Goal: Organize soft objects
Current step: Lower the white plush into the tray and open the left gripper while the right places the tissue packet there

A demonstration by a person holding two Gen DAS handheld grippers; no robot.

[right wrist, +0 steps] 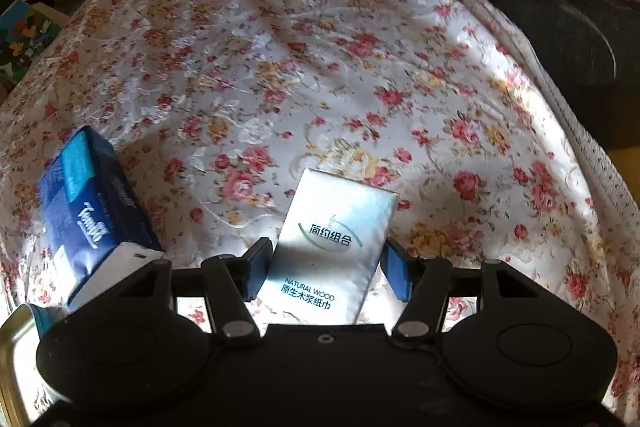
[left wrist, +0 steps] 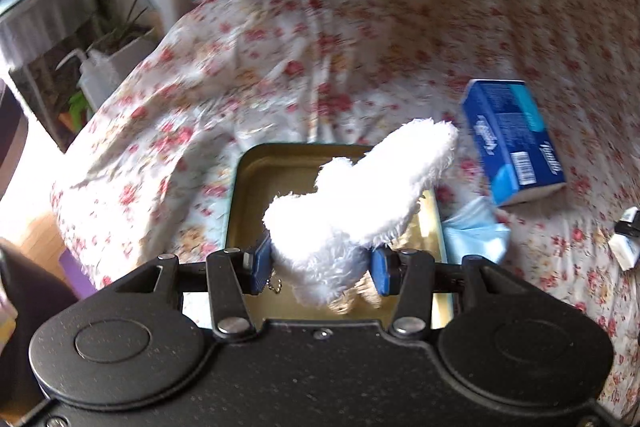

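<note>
- As we hold the left gripper (left wrist: pixel 318 267) nearest us, its blue pads are pressed into a white plush toy (left wrist: pixel 352 203), squeezing the fluffy body at its lower end; the toy hangs over the open metal tin (left wrist: pixel 248 183) on the flowered bedspread (left wrist: pixel 320 47).
- We judge the plush light and very soft: it will give under the pads and may sag, so a hold across its thick middle looks safer than one on a thin limb.
- In the right wrist view, our right gripper (right wrist: pixel 326 269) has a white tissue pack (right wrist: pixel 336 243) between its pads; the left pad touches the pack, but we cannot tell whether the right pad does, so a firm grip is uncertain.
- We expect that pack to be light, squashy and slick in its film wrap; taking it across the short sides suits it.
- Its print reads "NATURAL WOOD", with Chinese characters above and below.
- Farther off lies a blue tissue pack (right wrist: pixel 92 215) just beside the tin; its white script brand is too small for us to read.
</note>
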